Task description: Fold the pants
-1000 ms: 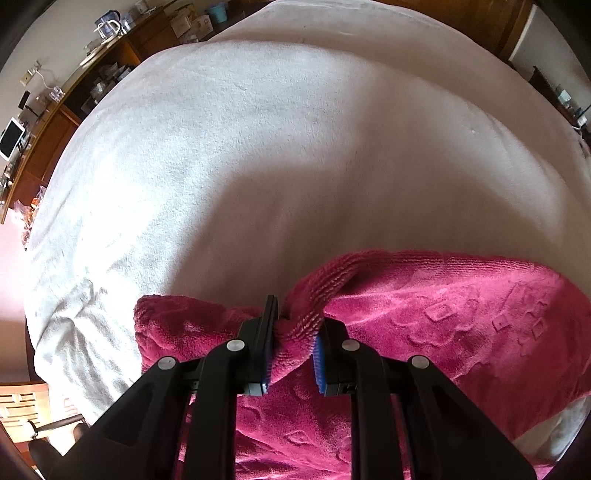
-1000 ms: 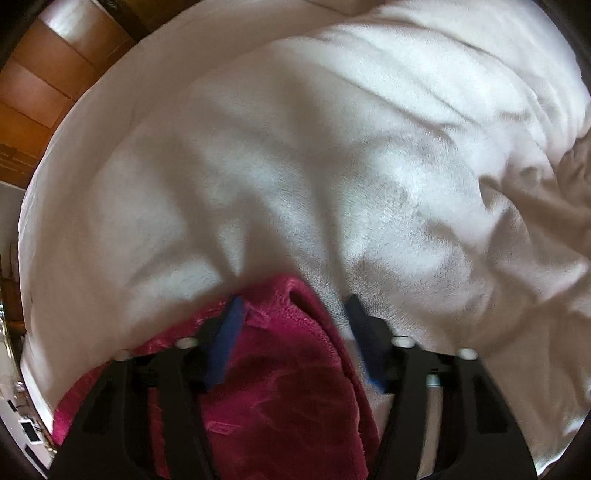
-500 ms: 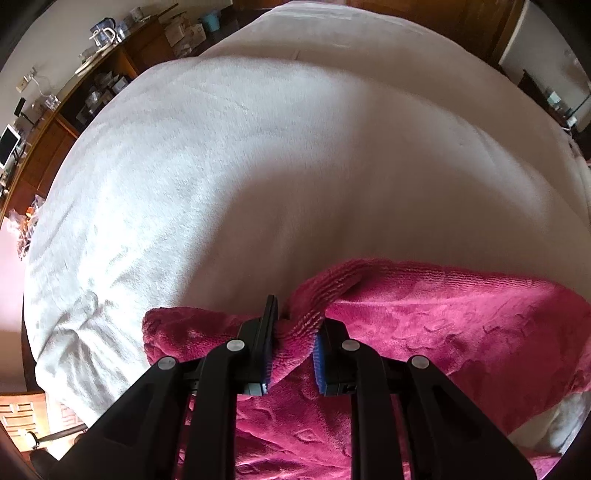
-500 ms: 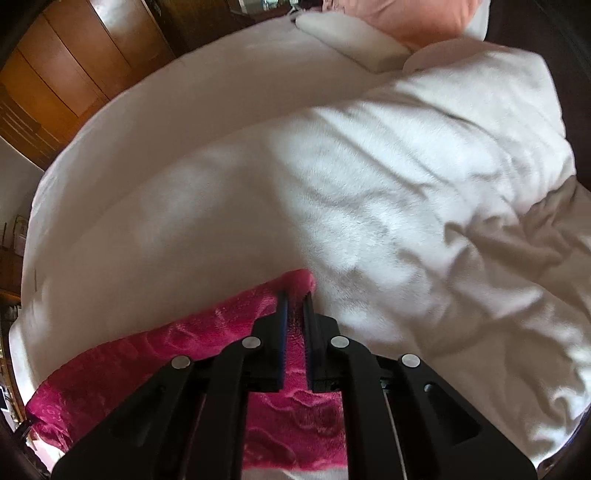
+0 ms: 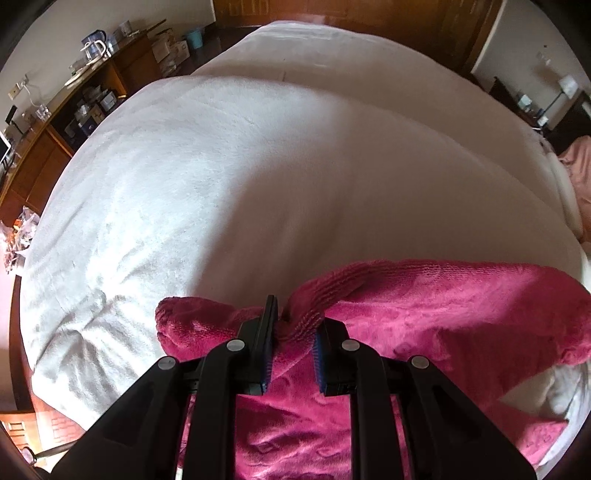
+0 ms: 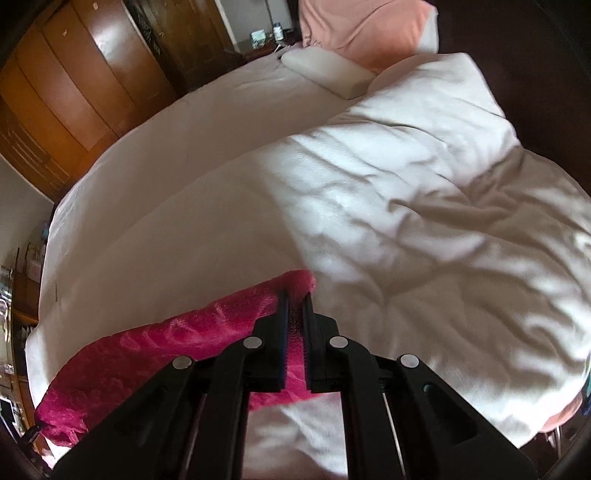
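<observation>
Since a second ago I see both grippers lifted off the bed, and more of the room shows around the white blanket (image 5: 229, 192) in each view. The right gripper's jaws, which stood wide around the cloth's corner then, have just been closing, with the fabric between them.

Starting at the left, a wooden shelf unit (image 5: 92, 99) cluttered with small items runs along the wall beside the bed. My left gripper (image 5: 293, 345) points steeply down, its narrow-set fingers pinching a ribbed band of the magenta fleece pants (image 5: 424, 306). The cloth bunches between the blue pads and spreads away to the right, draped over the blanket's near edge.

In the right wrist view a brown wooden wardrobe (image 6: 74, 85) stands at far left. My right gripper (image 6: 295, 321) has its fingers nearly together, clamped on the corner of the pants (image 6: 166, 347), which trail off to the lower left. To the right lies the wrinkled white blanket (image 6: 406, 206), with a white pillow (image 6: 325, 70) and a pink pillow (image 6: 362, 26) beyond it
</observation>
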The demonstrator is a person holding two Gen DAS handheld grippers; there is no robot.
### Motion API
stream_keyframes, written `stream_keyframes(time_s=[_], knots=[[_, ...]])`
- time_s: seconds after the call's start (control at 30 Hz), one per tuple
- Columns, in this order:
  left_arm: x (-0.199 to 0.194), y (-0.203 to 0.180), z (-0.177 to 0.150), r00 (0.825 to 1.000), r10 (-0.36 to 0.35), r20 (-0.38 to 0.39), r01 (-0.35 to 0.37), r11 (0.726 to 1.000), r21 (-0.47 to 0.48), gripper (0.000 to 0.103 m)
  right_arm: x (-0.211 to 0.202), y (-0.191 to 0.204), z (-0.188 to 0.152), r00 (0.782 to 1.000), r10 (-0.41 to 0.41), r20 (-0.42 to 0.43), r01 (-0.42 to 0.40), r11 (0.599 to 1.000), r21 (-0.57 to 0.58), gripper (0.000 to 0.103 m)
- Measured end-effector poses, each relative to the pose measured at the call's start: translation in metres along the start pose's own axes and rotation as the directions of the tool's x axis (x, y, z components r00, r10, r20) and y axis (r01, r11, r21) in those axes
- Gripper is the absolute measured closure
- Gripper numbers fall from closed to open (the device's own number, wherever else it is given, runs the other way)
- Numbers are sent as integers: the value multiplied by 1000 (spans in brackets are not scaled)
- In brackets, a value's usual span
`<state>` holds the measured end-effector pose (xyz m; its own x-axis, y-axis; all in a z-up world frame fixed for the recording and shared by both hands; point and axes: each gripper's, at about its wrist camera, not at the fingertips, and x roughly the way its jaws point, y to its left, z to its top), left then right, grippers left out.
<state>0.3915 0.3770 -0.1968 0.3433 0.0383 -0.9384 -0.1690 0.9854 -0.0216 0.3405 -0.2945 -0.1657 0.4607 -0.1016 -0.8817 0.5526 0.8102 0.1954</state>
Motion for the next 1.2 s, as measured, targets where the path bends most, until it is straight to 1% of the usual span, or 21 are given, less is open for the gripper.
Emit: stream_keyframes(time_s=[0.13, 0.23, 0.43, 0.63, 0.83, 0.93, 1.03, 1.13, 1.2], knots=[[-22, 9, -21, 999, -35, 21, 34, 999, 18, 86, -31, -13, -27, 999, -9, 33, 7, 999, 39, 98], [-37, 19, -38, 997, -65, 33, 64, 997, 36, 86, -49, -25, -51, 998, -33, 47, 30, 998, 59, 98], [-62, 44, -74, 992, -116, 49, 112, 990, 83, 86, -73, -53, -105, 996, -67, 54, 60, 989, 135, 98], [-86, 70, -117, 988, -144, 47, 139, 985, 105, 86, -96, -66, -153, 995, -73, 64, 63, 986, 152, 98], [-111, 98, -164, 989, -133, 68, 127, 988, 87, 86, -114, -91, -187, 995, -60, 83, 41, 975, 217, 98], [-114, 110, -191, 991, -126, 44, 123, 991, 56, 86, -121, -108, -204, 995, -59, 75, 40, 971, 236, 98], [-111, 117, -216, 993, -121, 19, 119, 991, 61, 86, -119, -131, -222, 997, -66, 50, 51, 965, 257, 98], [-104, 116, -237, 995, -97, -12, 97, 992, 75, 86, -114, -149, -235, 998, -64, 29, 54, 959, 278, 98], [-98, 108, -245, 996, -79, -32, 81, 993, 81, 86, -109, -157, -243, 998, -61, 18, 54, 961, 273, 98]])
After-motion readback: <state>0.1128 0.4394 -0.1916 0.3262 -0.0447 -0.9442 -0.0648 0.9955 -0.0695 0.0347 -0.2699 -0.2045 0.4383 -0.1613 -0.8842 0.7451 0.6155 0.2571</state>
